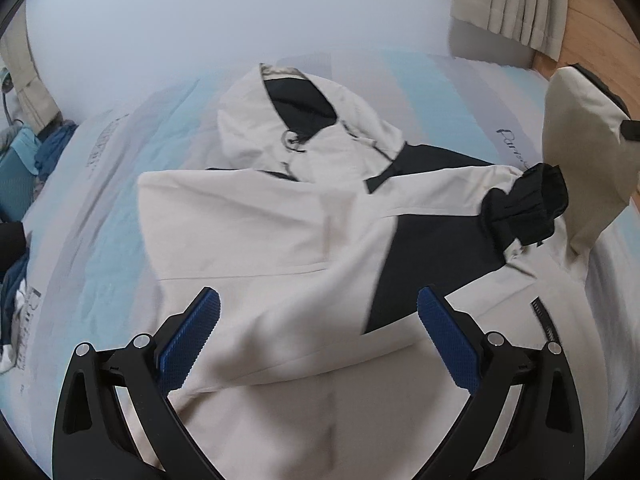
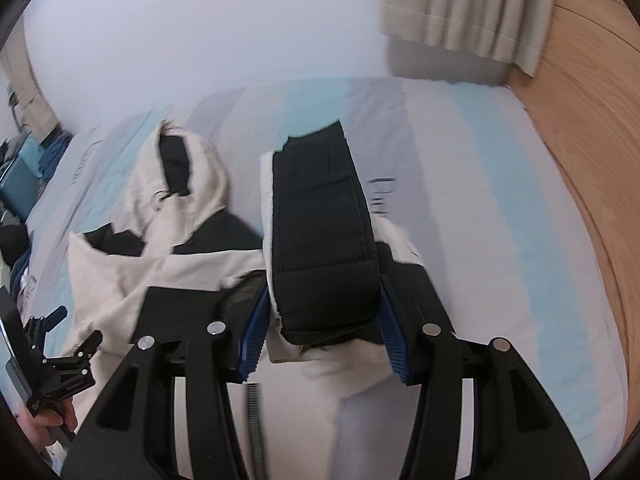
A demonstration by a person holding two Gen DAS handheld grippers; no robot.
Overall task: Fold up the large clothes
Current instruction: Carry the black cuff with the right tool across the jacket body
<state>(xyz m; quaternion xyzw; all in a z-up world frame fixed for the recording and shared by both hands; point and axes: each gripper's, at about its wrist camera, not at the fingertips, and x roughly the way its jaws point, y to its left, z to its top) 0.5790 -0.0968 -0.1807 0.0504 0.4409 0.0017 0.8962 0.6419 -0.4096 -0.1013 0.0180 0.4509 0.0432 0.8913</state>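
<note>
A cream and black hooded jacket (image 1: 260, 220) lies spread on the striped bed sheet (image 1: 120, 140), hood (image 1: 312, 120) toward the wall. One sleeve lies folded across the chest, its black cuff (image 1: 524, 208) at the right. My left gripper (image 1: 318, 300) hovers open over the jacket's lower body, nothing between its blue pads. My right gripper (image 2: 324, 320) is shut on the other sleeve's black cuff (image 2: 320, 220) and holds it up off the bed. That raised sleeve (image 1: 580, 152) shows at the right edge of the left wrist view. The left gripper (image 2: 72, 332) appears low left in the right wrist view.
A beige curtain (image 2: 460, 12) hangs over the far right corner. A wooden panel (image 2: 580, 140) runs along the bed's right side. Blue clothes and a teal case (image 1: 24, 168) are piled at the bed's left edge. A pale wall (image 1: 240, 12) stands behind.
</note>
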